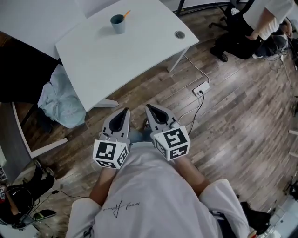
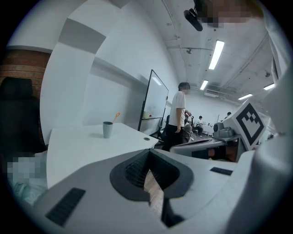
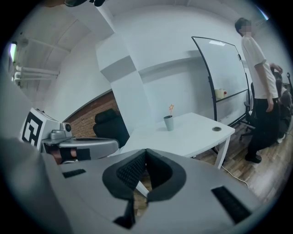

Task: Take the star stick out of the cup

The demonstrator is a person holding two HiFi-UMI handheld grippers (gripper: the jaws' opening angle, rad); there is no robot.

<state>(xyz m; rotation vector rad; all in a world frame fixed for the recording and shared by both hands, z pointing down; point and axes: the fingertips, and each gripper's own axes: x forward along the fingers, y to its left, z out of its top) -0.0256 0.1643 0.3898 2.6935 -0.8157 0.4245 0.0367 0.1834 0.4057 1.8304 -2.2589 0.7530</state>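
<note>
A blue-grey cup (image 1: 118,23) stands near the far edge of a white table (image 1: 116,60), with an orange star stick (image 1: 125,14) leaning out of it. The cup (image 2: 107,129) and stick (image 2: 116,117) look small and far off in the left gripper view. In the right gripper view the cup (image 3: 169,122) holds the stick (image 3: 171,109) upright. My left gripper (image 1: 125,111) and right gripper (image 1: 149,108) are held side by side close to the person's body, over the wooden floor and well short of the table. Both are shut and hold nothing.
The table has a round cable hole (image 1: 179,34) at its right end. A pale bundle of cloth (image 1: 60,100) lies by its left side, and a power strip (image 1: 201,88) with cables is on the floor. A person (image 3: 256,91) stands by a whiteboard (image 3: 219,68) to the right.
</note>
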